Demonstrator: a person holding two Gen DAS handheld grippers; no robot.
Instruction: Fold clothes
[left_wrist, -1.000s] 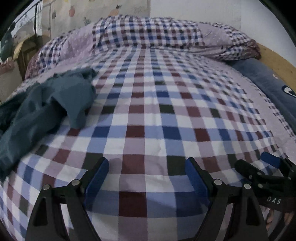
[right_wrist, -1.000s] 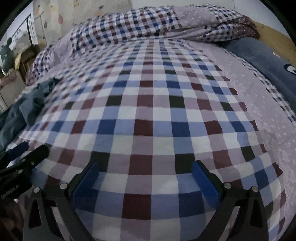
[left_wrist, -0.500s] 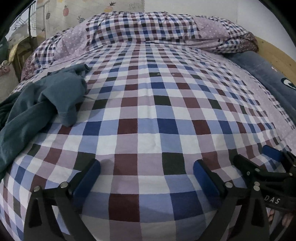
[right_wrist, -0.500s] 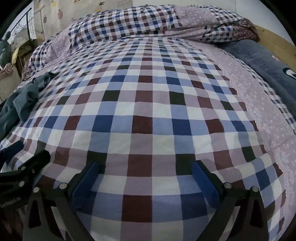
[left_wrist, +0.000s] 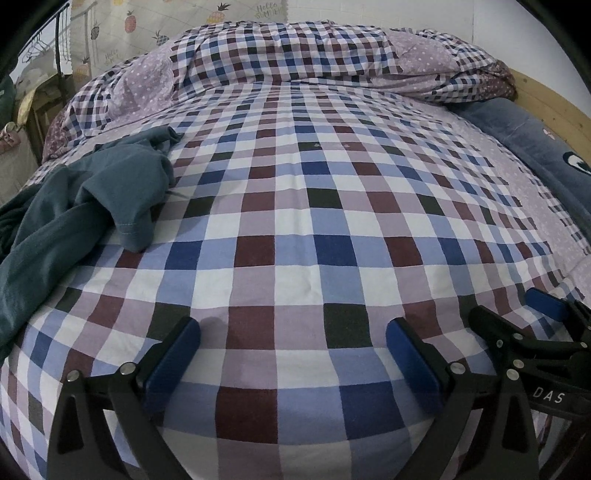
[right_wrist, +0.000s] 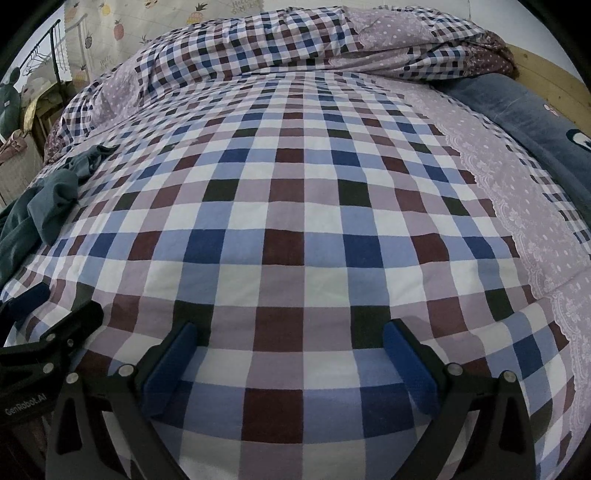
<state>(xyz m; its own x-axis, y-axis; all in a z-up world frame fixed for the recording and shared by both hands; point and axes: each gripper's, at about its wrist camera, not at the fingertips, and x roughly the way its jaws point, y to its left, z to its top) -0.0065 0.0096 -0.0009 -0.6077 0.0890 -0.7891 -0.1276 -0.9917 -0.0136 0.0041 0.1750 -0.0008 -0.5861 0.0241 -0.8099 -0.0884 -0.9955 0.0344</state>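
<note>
A bed (left_wrist: 295, 229) fills both views, its sheet checked in white, lilac, blue, maroon and dark green. Across the top of each frame lies a bunched duvet (left_wrist: 295, 51) in a finer check with lilac dotted panels. Behind it, at upper left, hangs a pale curtain (left_wrist: 155, 26) printed with pineapples, beside a dark metal rack (left_wrist: 59, 55). At the right edge a dark blue blanket (left_wrist: 532, 136) runs along a wooden bed frame (left_wrist: 546, 99). A lace-trimmed lilac border (right_wrist: 517, 184) shows on the right of the right wrist view. Compared with a second ago, both cameras sit a little higher and tilted further up, so more curtain and headboard wall appear and the checks look smaller; the garment has not shifted on the sheet. The teal garment (left_wrist: 85, 206) lies crumpled at the left of the bed, in the left middle of the left wrist frame and smaller at the far left of the right wrist frame (right_wrist: 40, 210), one folded flap reaching towards the centre with a stitched hem showing. The left claw (left_wrist: 291, 354) is spread wide with nothing between its blue pads, hovering over bare sheet at the lower edge; the right claw (right_wrist: 288, 354) is likewise wide apart and empty, just beside it.
</note>
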